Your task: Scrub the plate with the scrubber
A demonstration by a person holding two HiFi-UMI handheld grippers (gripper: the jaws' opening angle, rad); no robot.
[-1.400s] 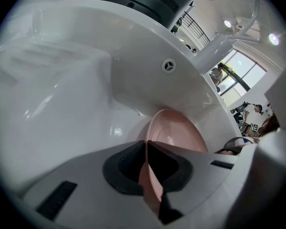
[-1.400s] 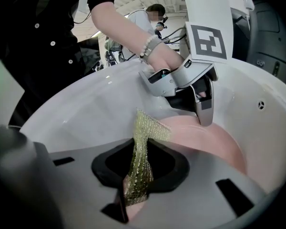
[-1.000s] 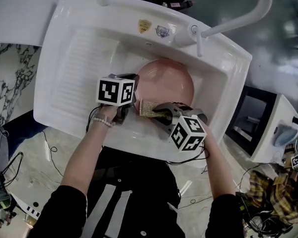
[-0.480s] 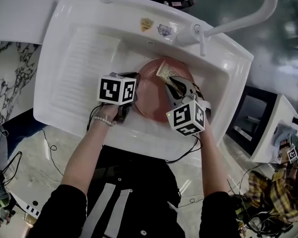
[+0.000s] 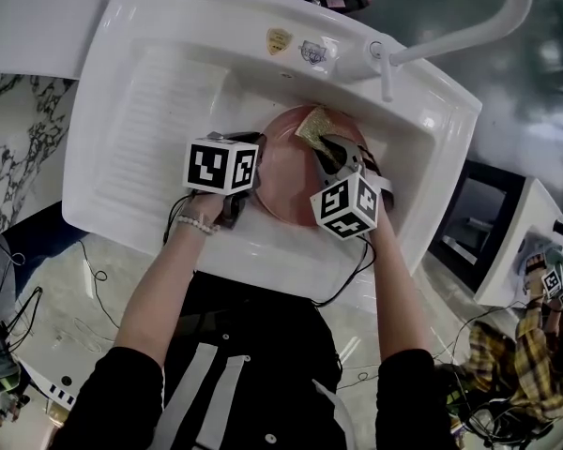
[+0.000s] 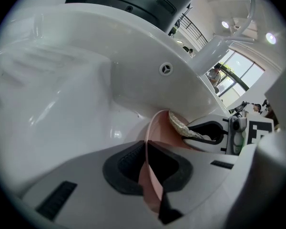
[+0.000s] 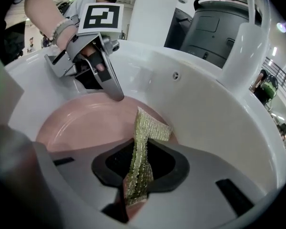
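A pink plate (image 5: 286, 172) lies in the basin of a white sink (image 5: 159, 92). My left gripper (image 5: 247, 178) is shut on the plate's left rim; in the left gripper view the thin pink edge (image 6: 149, 156) runs between its dark pads. My right gripper (image 5: 330, 153) is shut on a gold mesh scrubber (image 5: 316, 126), which rests on the plate's far part. The right gripper view has the scrubber (image 7: 140, 161) pinched upright between the jaws over the plate (image 7: 81, 123), with my left gripper (image 7: 115, 95) at the plate's far rim.
A white faucet (image 5: 469, 31) arches over the sink's back right corner. A ribbed drainboard (image 5: 159, 101) takes up the sink's left half. Cables and a white box (image 5: 507, 242) lie on the floor to the right.
My right gripper has swung with the scrubber from the plate's near edge to its far part, turning as it went. The left gripper and the plate have stayed put.
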